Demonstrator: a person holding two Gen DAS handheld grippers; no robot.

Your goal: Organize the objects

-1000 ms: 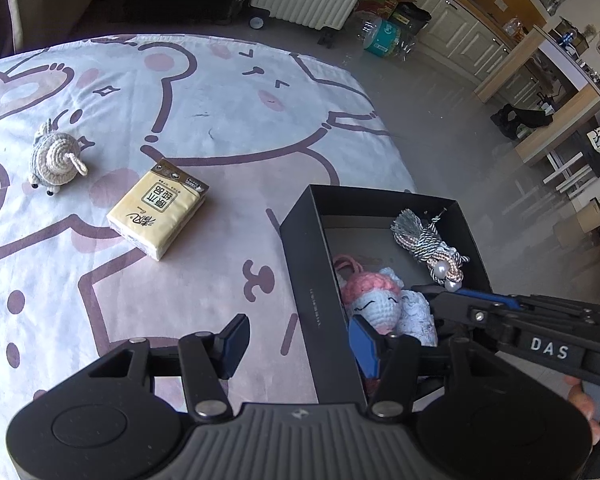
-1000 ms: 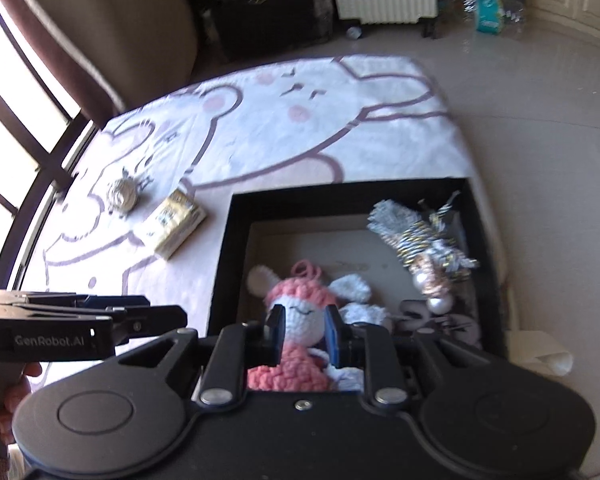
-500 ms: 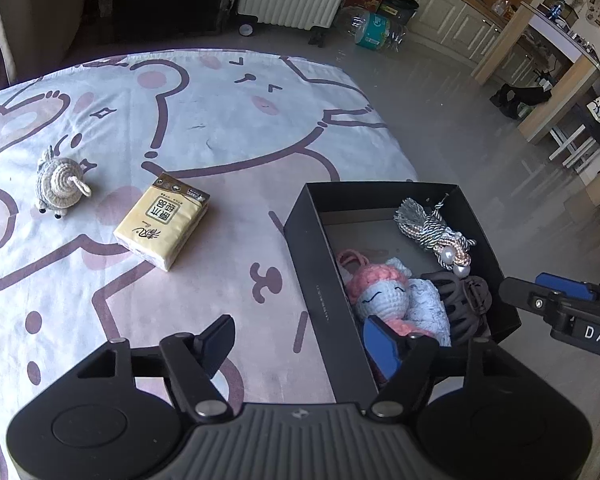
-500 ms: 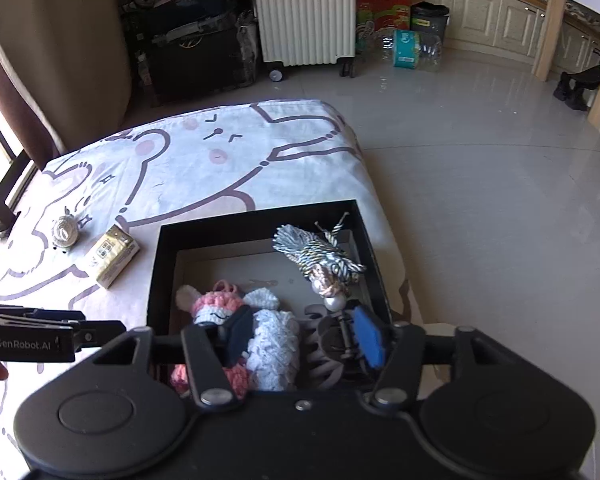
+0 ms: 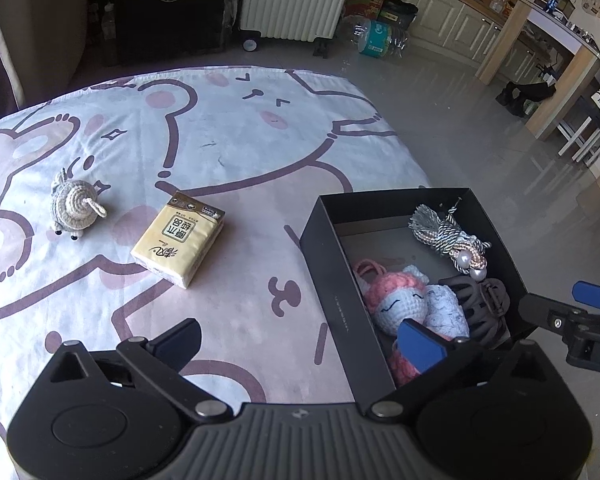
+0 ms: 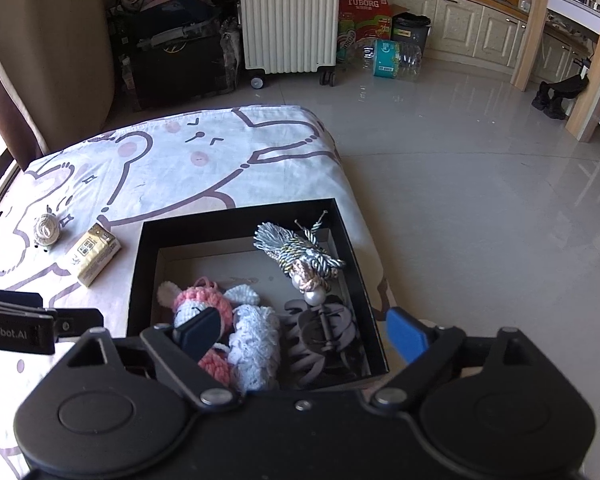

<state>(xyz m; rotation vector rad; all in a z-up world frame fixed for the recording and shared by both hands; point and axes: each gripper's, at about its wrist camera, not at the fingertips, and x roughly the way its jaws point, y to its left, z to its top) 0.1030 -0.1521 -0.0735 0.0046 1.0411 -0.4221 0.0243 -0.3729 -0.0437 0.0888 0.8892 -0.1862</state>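
The left gripper (image 5: pixel 300 338) points steeply down over the near part of the bed, its jaws opening wide and clamped on nothing; one finger hangs over the sheet, the other over the black box (image 5: pixel 332 280). The right gripper (image 6: pixel 302 330) tilts down over the box's near edge, jaws also opening, spread apart with nothing pressed between the pads; the crocheted doll (image 6: pixel 204 312) and the dark hair claw (image 6: pixel 320 332) lie below the gap, inside the box. A fingertip of the person shows at the left edge of the right wrist view.

The box sits at the bed's (image 5: pixel 220 128) right edge, near its front corner. Inside, the doll lies along the near left wall, the hair claw in the near right corner, and a striped tassel with pearls (image 6: pixel 300 256) towards the far right corner. Out on the sheet, a yellow tissue pack (image 5: pixel 178 240) lies left of the box, well apart from it, and a small crocheted snail (image 5: pixel 74 206) sits further left, near the bed's left edge.
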